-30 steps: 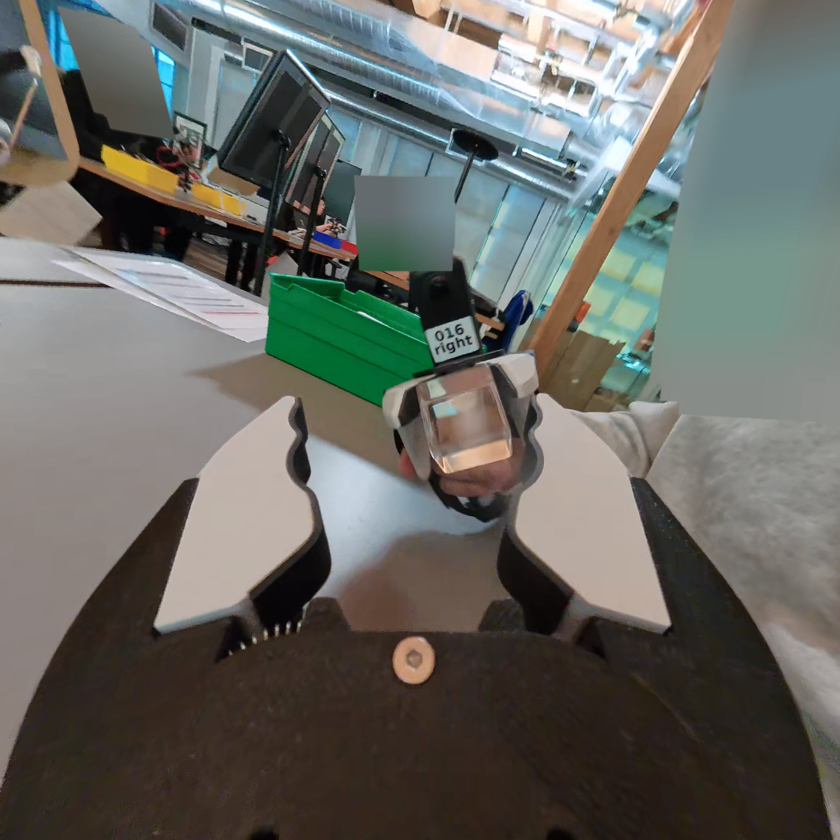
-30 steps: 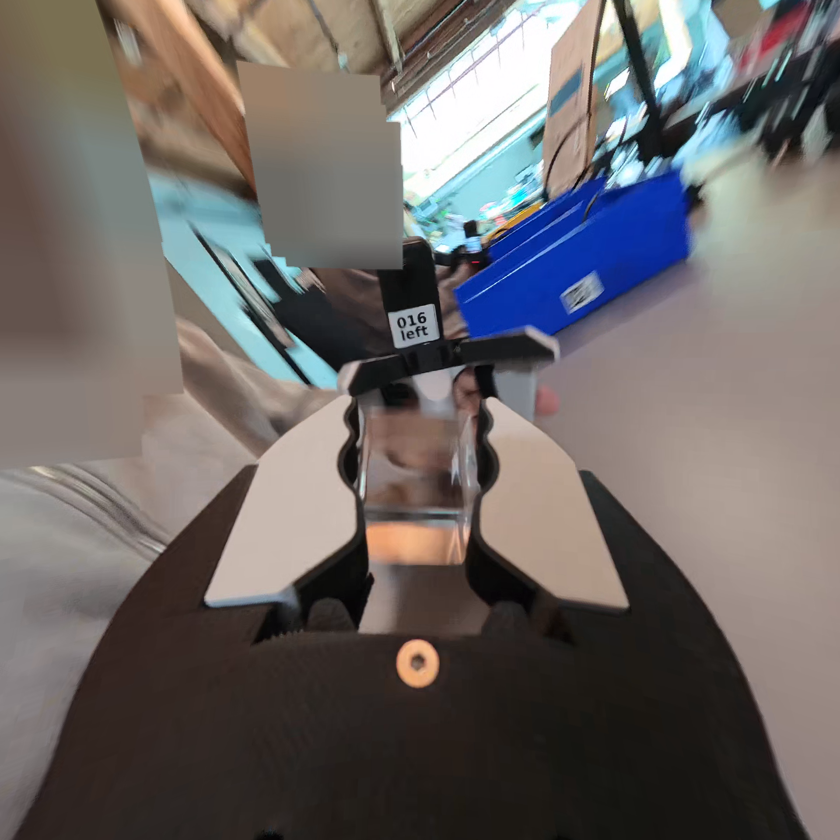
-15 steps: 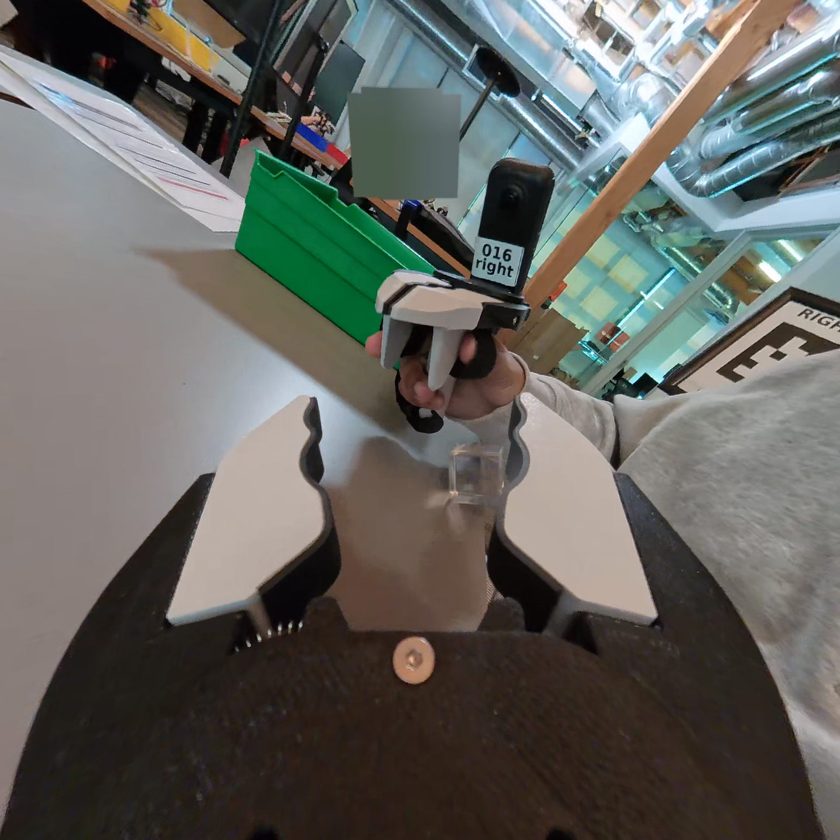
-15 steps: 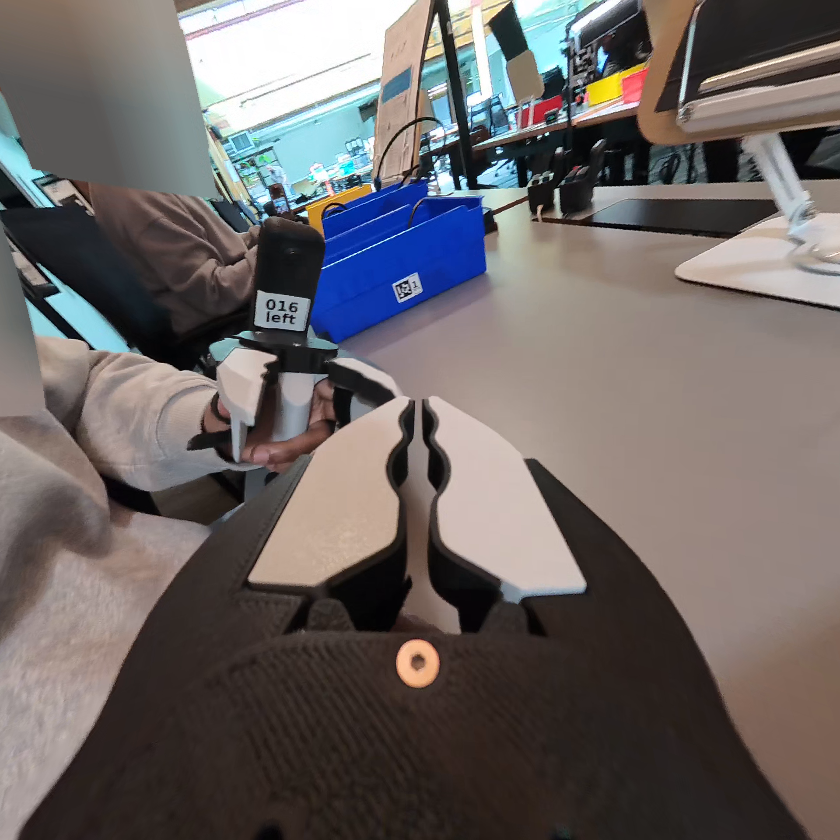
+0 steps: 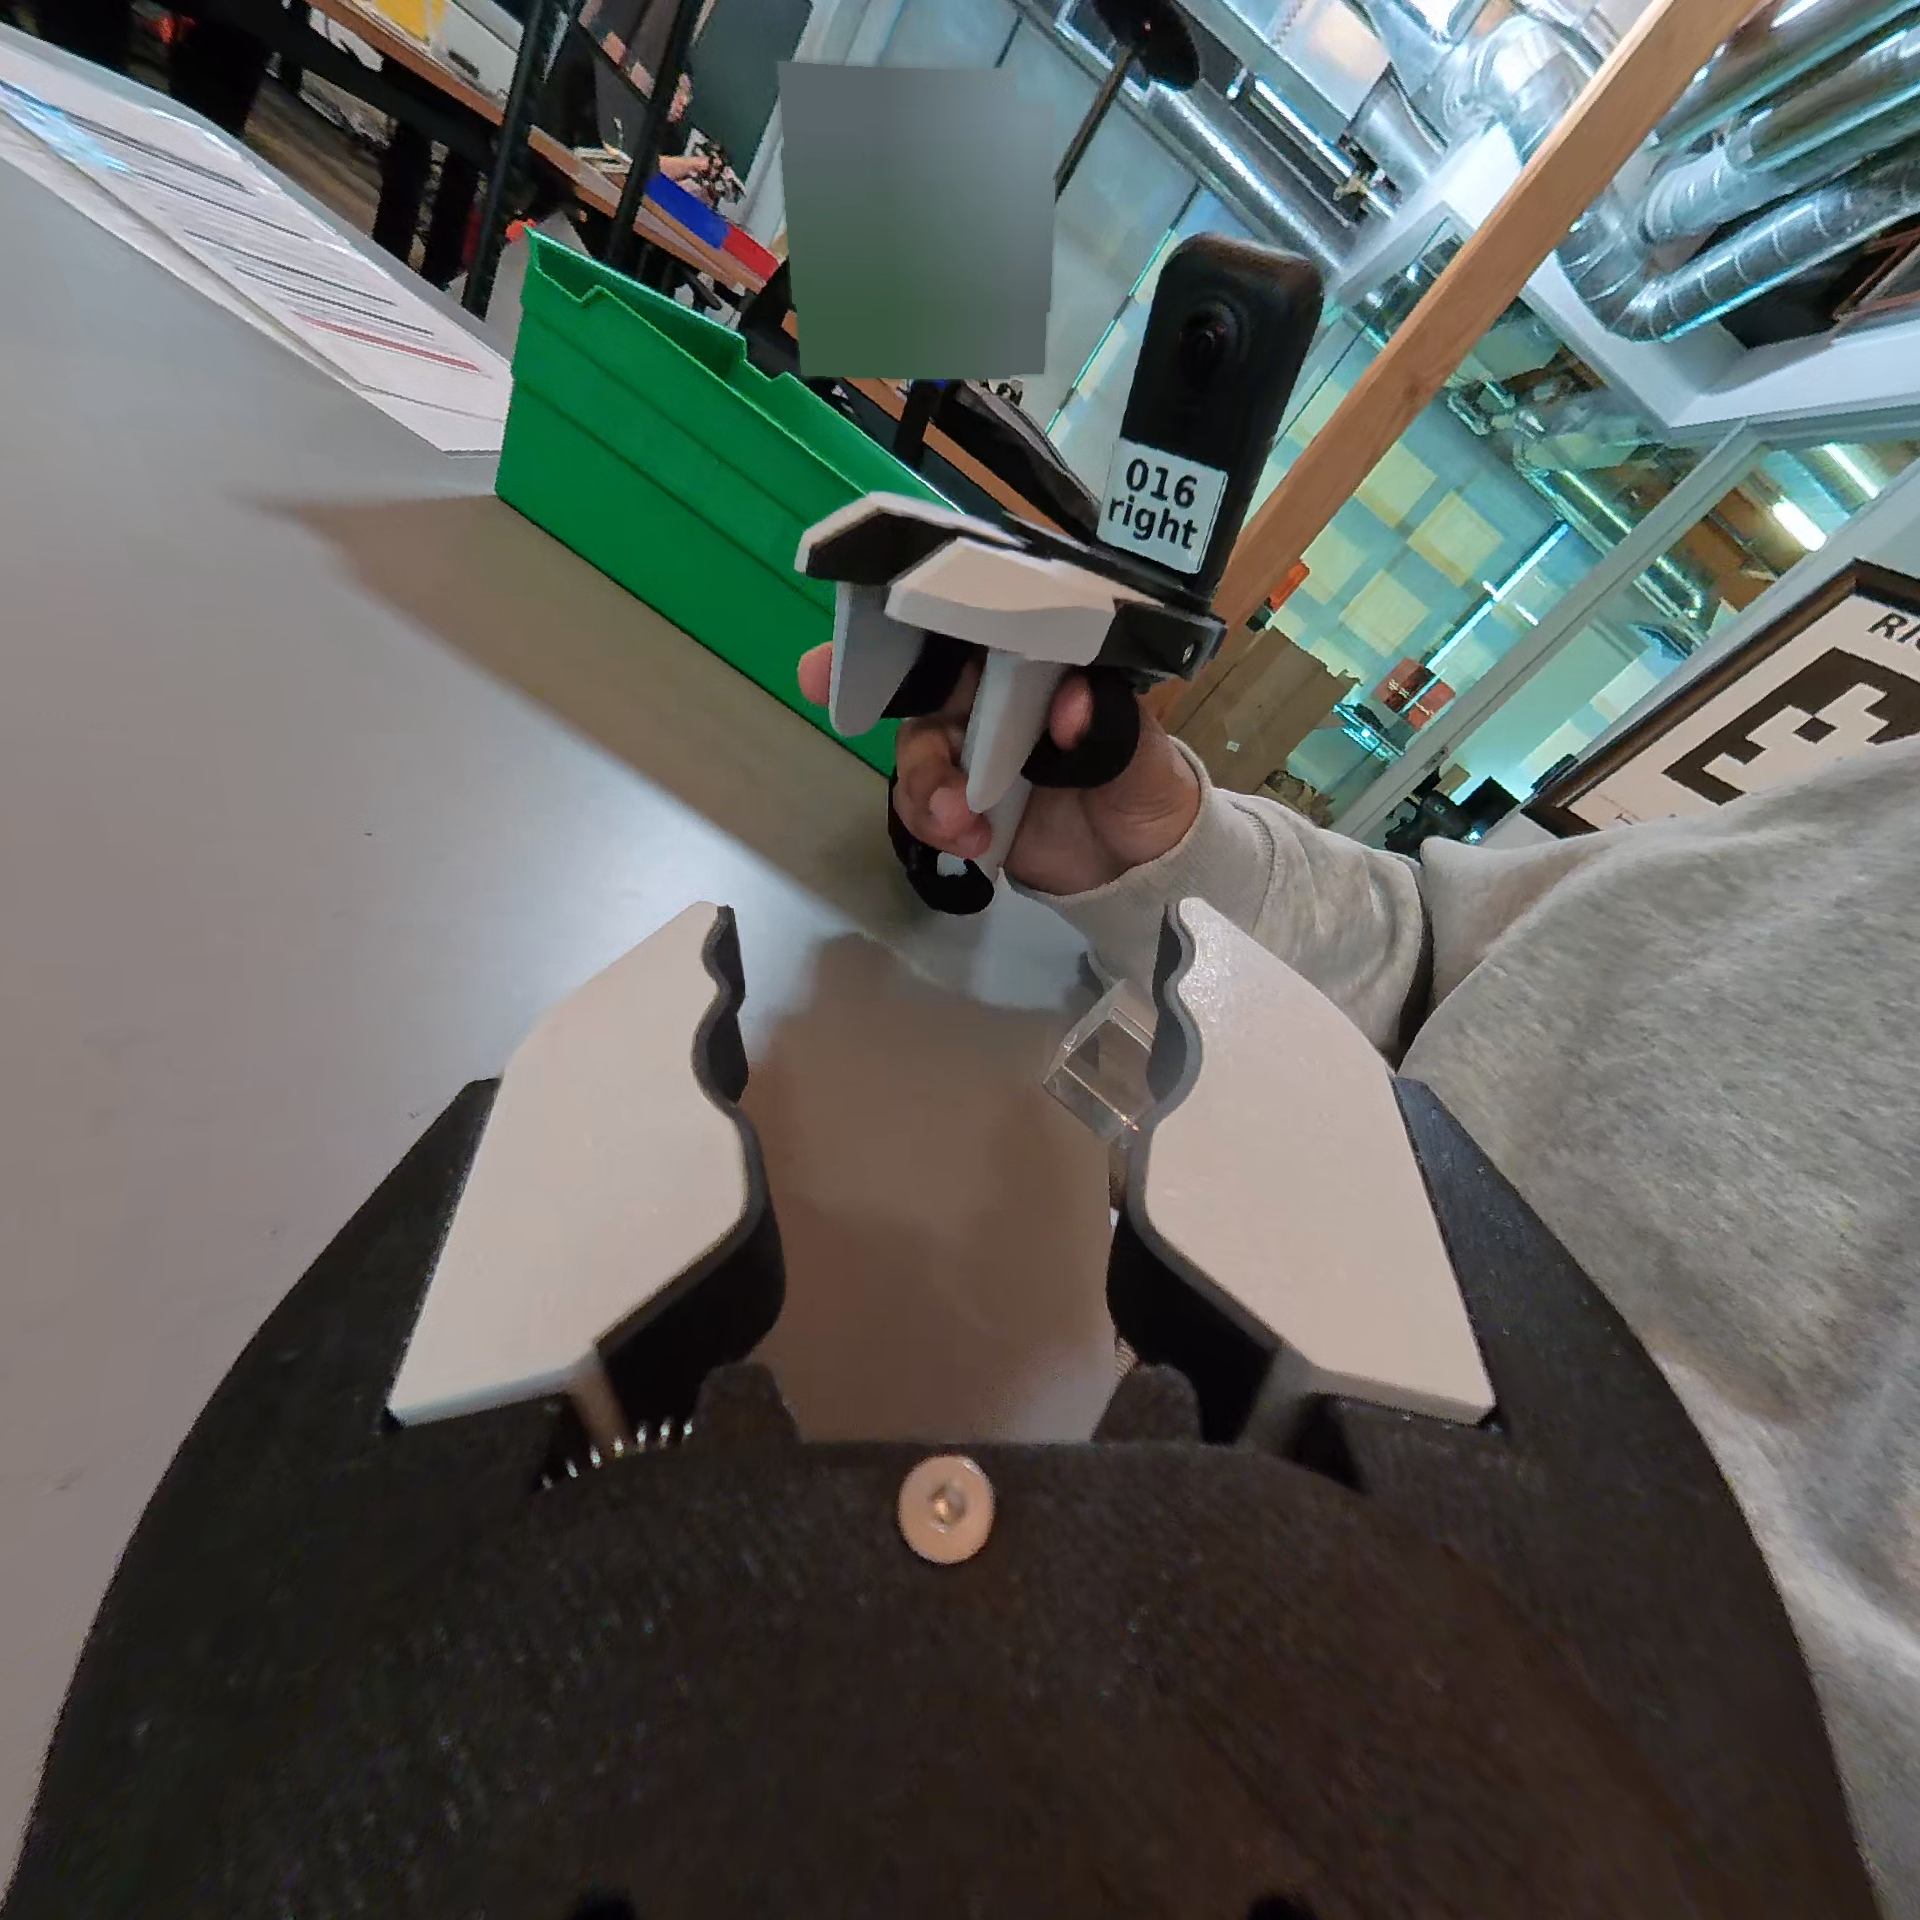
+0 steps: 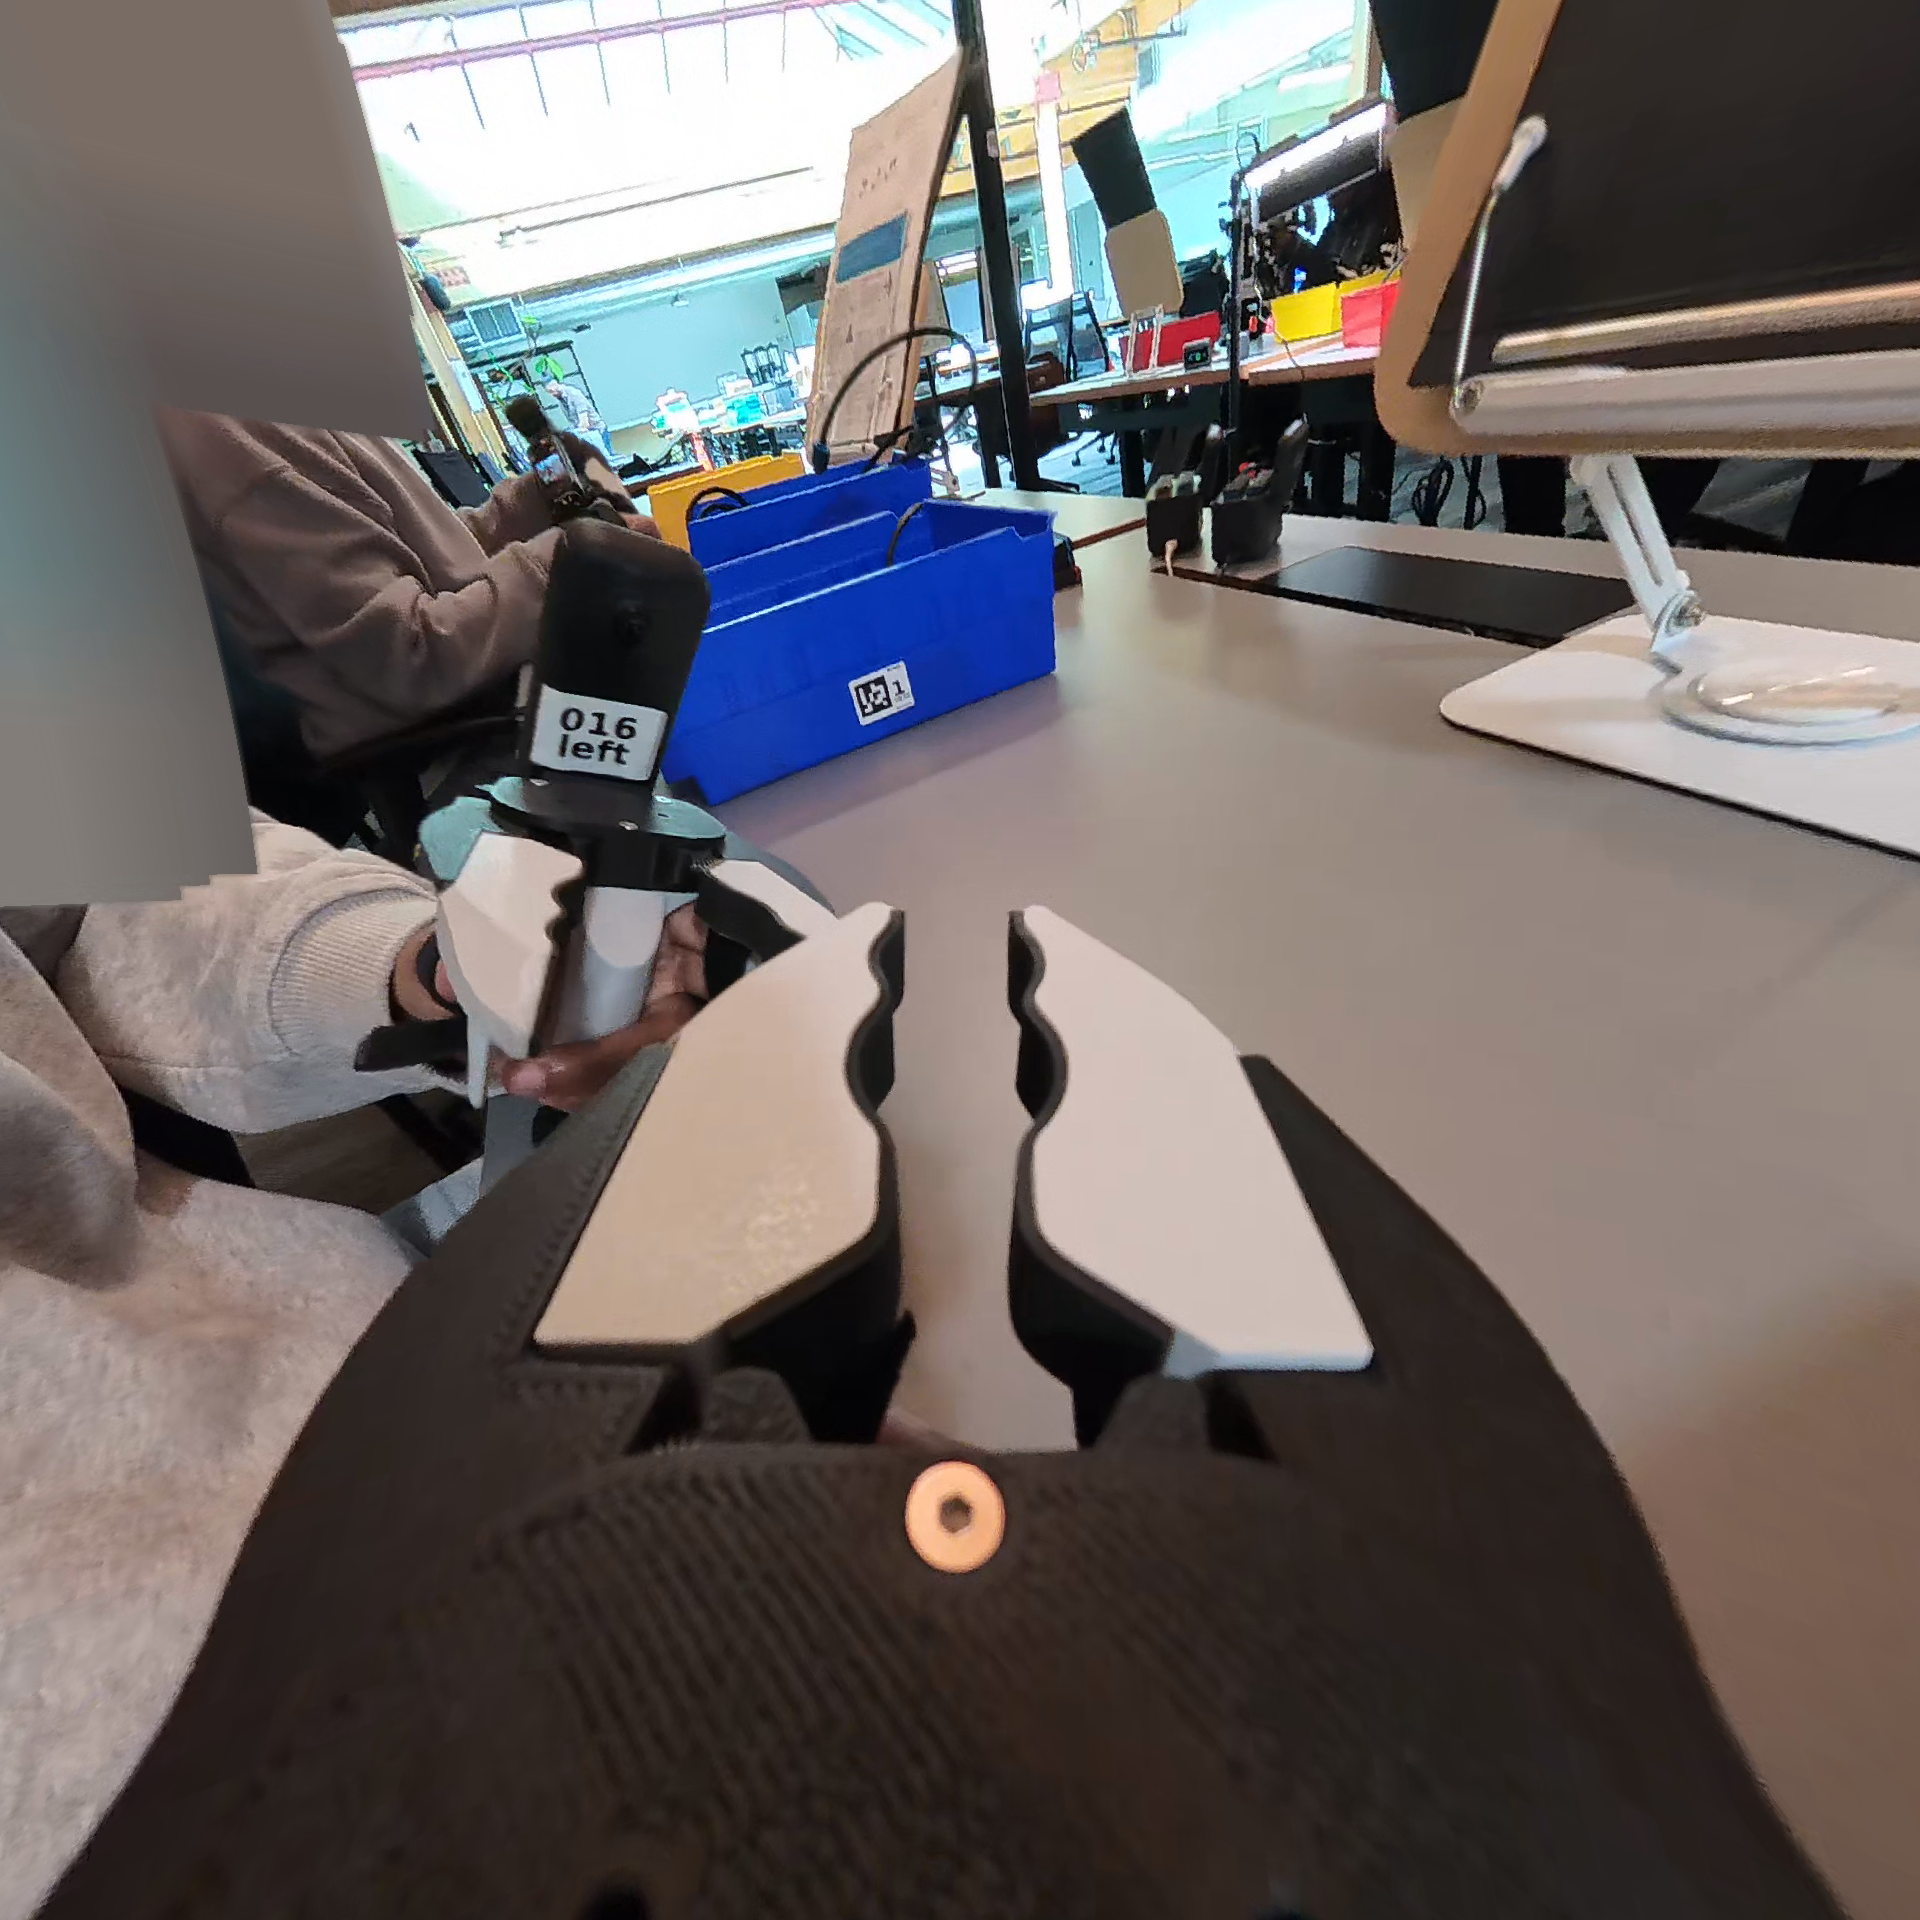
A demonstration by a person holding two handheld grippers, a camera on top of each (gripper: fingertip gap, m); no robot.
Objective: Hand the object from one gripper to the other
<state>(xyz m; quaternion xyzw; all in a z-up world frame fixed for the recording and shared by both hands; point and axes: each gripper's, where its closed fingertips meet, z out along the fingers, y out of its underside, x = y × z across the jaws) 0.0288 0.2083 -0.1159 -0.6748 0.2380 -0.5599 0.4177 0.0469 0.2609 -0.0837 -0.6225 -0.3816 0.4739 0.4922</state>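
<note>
A clear cube (image 5: 1099, 1068) lies on the grey table (image 5: 260, 831), just in front of my left gripper's right finger, which hides part of it. No gripper holds it. My left gripper (image 5: 945, 925) is wide open and empty, low over the table. My right gripper (image 6: 954, 920) is open by a narrow gap with nothing between its fingers. In the left wrist view the right gripper (image 5: 894, 566) is held in a hand above and beyond the cube. In the right wrist view the left gripper (image 6: 623, 914) shows at left; the cube is not in that view.
A green bin (image 5: 665, 436) stands on the table beyond the right gripper, with paper sheets (image 5: 270, 270) to its left. Blue bins (image 6: 862, 634) and a monitor stand (image 6: 1714, 707) sit on the table in the right wrist view. The person's grey sleeve (image 5: 1662, 1039) is close at right. The left gripper's tips are roughly 7 centimetres from the right gripper's.
One second ago my right gripper held the cube between the left's open fingers. The cube now lies on the table. The right gripper closed empty, drew back, then parted slightly.
</note>
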